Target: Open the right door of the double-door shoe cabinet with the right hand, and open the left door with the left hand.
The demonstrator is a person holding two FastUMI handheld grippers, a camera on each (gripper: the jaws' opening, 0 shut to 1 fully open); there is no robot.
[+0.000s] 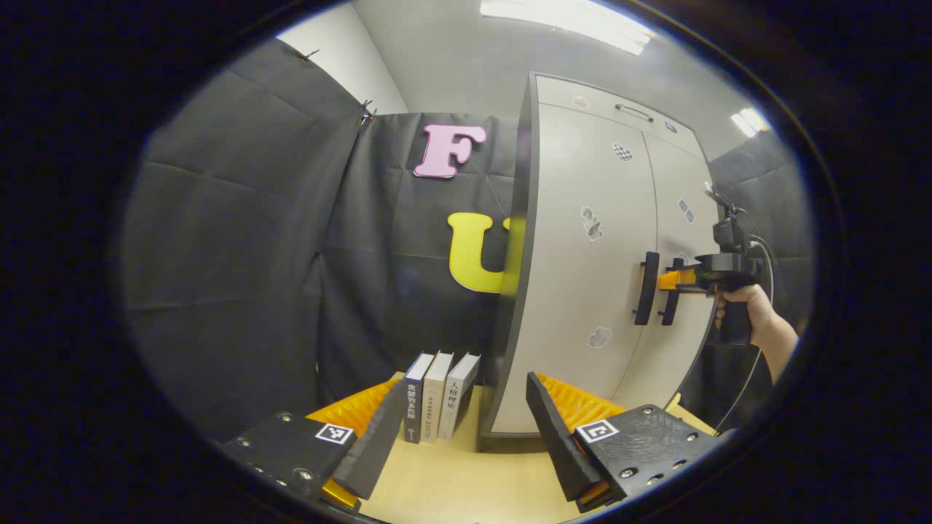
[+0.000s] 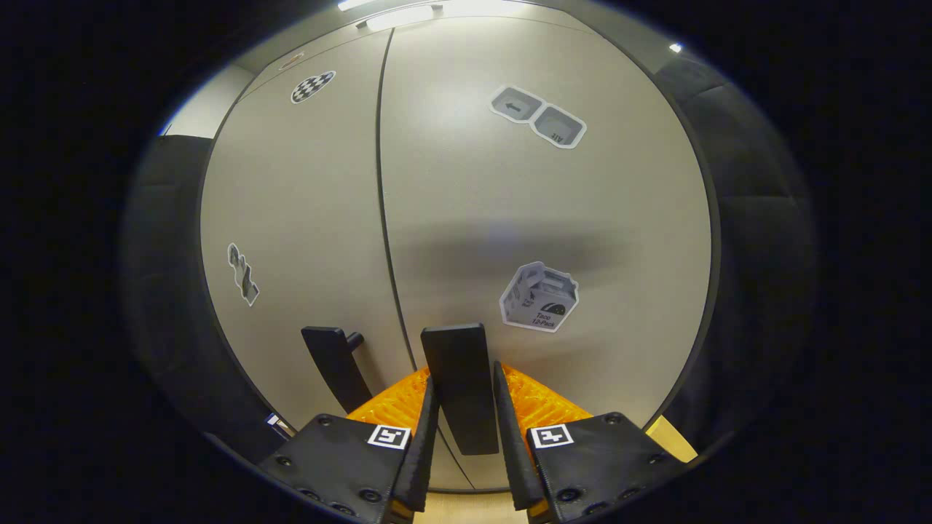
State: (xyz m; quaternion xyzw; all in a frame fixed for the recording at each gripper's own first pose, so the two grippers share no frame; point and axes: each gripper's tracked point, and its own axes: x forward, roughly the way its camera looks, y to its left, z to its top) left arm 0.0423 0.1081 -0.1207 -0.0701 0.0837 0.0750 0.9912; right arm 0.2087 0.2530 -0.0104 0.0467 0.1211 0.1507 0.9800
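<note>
Closest to the right gripper view's lens, the right gripper (image 2: 466,429) has its two fingers clamped on the right door handle (image 2: 460,386), one finger pressing each side of the flat dark bar. Just beside it, across the centre seam, stands the left door handle (image 2: 336,367), untouched. Both the right door (image 2: 539,211) and the left door (image 2: 291,218) look flush and closed, so no opening has yet happened; the grasp for the first step appears made, and the pull is what remains.

From the left gripper view, the shoe cabinet (image 1: 582,262) stands upright on the pale worktop (image 1: 451,480), with three books (image 1: 440,397) standing just beside its left side. The right gripper (image 1: 681,280) shows farther off at the handles, held by a hand (image 1: 750,306). The left gripper (image 1: 466,429) hangs well apart from the cabinet, fingers spread wide and holding nothing. Judged from this, the left door's step is not begun: that gripper must reach its handle, close on it and swing the door out.
</note>
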